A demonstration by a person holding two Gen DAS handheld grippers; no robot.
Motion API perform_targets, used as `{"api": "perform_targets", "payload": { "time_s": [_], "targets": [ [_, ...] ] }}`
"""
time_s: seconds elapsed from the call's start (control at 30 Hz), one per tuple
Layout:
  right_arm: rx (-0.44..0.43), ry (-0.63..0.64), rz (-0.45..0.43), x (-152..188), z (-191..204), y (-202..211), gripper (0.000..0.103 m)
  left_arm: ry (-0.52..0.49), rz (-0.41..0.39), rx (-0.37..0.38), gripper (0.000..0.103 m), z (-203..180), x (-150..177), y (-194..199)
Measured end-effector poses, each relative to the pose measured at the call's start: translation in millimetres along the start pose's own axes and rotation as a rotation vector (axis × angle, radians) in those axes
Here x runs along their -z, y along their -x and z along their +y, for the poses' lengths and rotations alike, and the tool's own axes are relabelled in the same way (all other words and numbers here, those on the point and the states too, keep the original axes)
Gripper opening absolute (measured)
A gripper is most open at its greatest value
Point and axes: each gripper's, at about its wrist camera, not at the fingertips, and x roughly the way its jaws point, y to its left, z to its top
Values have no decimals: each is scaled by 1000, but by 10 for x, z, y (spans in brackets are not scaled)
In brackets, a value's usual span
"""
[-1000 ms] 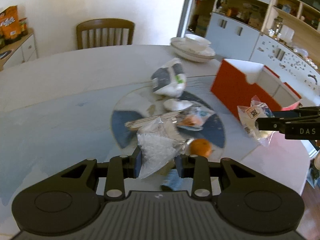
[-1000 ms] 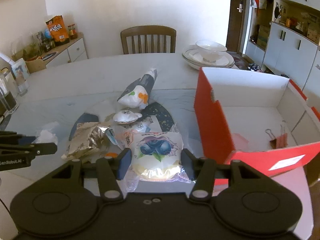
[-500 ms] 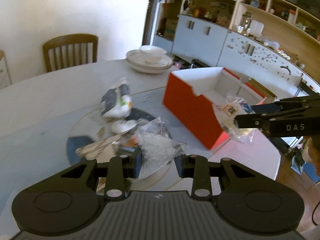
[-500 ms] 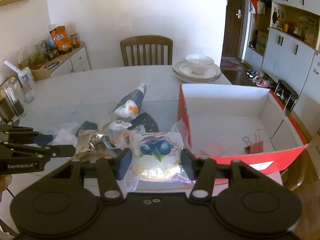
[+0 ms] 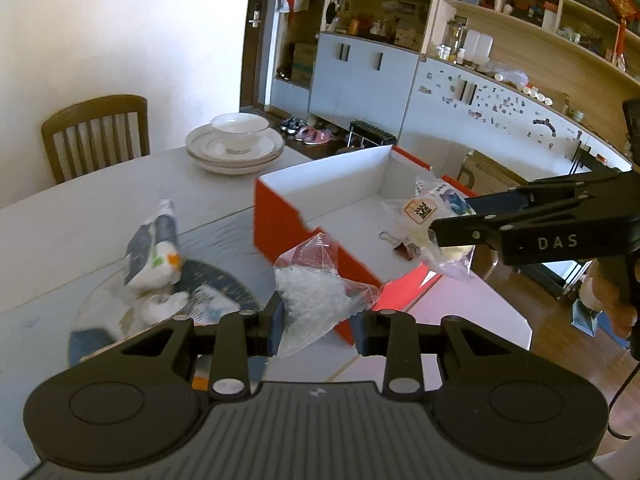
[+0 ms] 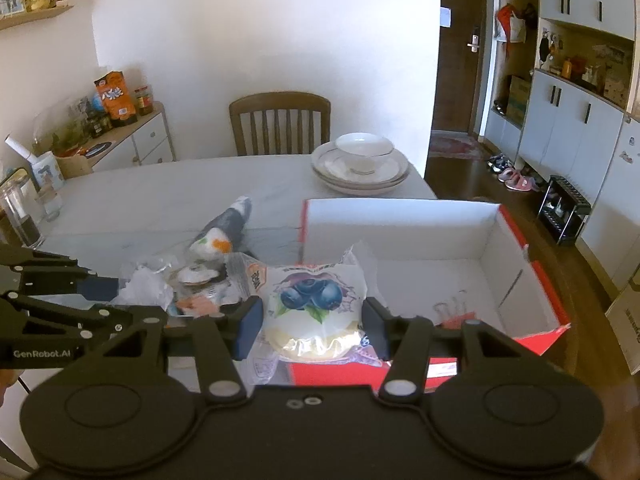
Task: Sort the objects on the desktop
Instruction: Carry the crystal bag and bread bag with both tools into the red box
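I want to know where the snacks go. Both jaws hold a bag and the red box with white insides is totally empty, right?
Not quite: the red cardboard box with white insides already holds binder clips, as the right wrist view shows. Both jaws do hold a bag: the blueberry bun packet and the clear bag of white bits.

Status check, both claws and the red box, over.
Left claw shut on clear bag. Right claw shut on blueberry pastry, above red box. Nothing blocking.

**Red box, blue berries, clear bags**

The box (image 6: 516, 240) is red outside, white inside. The pastry packet (image 6: 316, 312) shows dark blue berries on pale yellow. The clear bag (image 5: 316, 288) holds white granules. Far plates (image 6: 360, 168) are white, dark-rimmed.
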Motion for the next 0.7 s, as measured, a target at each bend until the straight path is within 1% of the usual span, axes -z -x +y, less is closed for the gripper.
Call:
{"api": "perform_targets", "payload": {
  "time_s": [0.37, 0.53, 0.7],
  "targets": [
    [-5, -12, 0, -49, -666, -145, 54, -35, 1, -2, 32, -394, -412, -482],
    [-14, -11, 17, -76, -953, -263, 54, -53, 21, -9, 32, -508, -665, -779],
    [-21, 1, 30, -112, -1131, -386, 54, -75, 58, -25, 32, -581, -884, -1108]
  ]
}}
